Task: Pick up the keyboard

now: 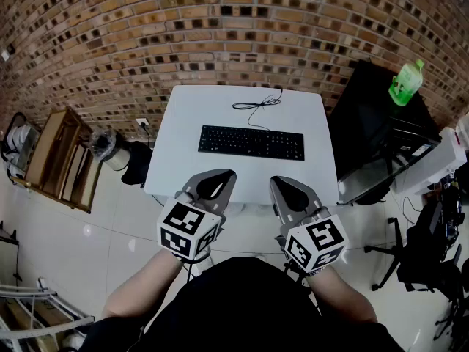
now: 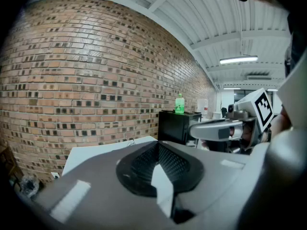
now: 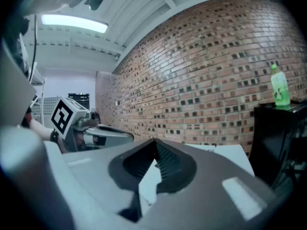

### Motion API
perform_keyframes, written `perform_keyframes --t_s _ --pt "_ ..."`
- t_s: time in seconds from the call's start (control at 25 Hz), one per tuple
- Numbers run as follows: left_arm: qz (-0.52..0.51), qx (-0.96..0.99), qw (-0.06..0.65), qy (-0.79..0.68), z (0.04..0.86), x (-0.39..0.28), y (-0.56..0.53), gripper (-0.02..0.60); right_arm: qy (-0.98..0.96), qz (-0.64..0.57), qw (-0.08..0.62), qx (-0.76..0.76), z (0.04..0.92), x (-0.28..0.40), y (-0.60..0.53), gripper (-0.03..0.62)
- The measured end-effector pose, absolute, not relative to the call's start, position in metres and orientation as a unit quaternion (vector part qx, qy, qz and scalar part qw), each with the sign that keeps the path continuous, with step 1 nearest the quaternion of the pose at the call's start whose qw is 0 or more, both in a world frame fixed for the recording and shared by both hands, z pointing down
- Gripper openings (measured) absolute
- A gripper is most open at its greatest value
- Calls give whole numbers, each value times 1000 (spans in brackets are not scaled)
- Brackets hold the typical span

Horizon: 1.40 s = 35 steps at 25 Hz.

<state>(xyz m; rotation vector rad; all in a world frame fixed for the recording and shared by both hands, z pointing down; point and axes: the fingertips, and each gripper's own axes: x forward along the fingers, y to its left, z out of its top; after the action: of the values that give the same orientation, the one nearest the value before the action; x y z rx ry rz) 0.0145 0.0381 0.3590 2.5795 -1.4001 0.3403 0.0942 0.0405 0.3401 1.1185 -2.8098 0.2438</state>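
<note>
Black keyboard [image 1: 250, 142] lying flat mid-way on the white table [image 1: 183, 123], cable coiled behind it; left gripper [image 1: 218, 185] and right gripper [image 1: 288, 193], both pressed together and empty, held short of the table's near edge.

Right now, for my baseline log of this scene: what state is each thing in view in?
keyboard: lying flat on the white table, untouched.
cable: loosely coiled on the table behind the keyboard.
left gripper: shut, empty, clear of the keyboard.
right gripper: shut, empty, clear of the keyboard.
green bottle: upright on the black cabinet.
</note>
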Motion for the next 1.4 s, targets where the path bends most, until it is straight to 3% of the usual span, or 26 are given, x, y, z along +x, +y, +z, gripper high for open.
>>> perform_keyframes --t_s 0.64,1.4 --pt "101 834 139 -525 376 34 32 6 -940 82 65 325 349 135 37 2" --pt "127 768 309 -547 494 -105 -110 169 -918 112 96 369 372 92 -60 2"
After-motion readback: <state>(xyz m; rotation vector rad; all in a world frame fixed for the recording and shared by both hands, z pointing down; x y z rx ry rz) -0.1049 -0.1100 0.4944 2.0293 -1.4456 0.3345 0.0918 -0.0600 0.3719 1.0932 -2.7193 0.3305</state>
